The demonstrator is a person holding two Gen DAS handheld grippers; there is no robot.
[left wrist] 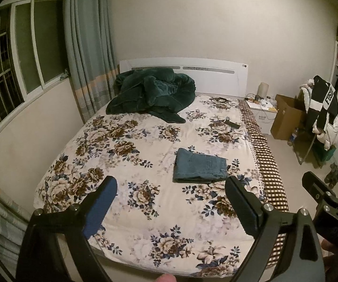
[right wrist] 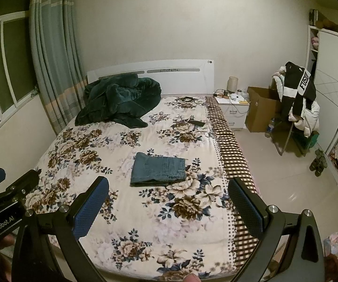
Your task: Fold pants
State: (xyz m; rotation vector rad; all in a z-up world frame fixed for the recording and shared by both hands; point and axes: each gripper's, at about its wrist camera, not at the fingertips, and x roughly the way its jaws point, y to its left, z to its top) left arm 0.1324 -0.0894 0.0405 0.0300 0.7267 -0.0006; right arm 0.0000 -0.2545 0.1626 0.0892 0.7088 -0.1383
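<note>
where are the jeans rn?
Folded jeans lie on the floral bedspread, mid-bed toward its checkered right edge, just beyond both open grippers and touching neither.

Both wrist views are lit by dim, warm indoor light from overhead, giving a yellowish cast to the rear wall (left wrist: 180, 18) and soft, shallow shadows under the folded jeans (left wrist: 199, 168). The window (left wrist: 9, 54) at 10 o'clock is dark, with faint glints on its grille. Fisheye distortion bows the curtain (right wrist: 51, 70) and wardrobe (right wrist: 333, 94) toward black vignetted corners; detail is grainy, and near gripper fingers (right wrist: 91, 208) appear slightly soft.
</note>
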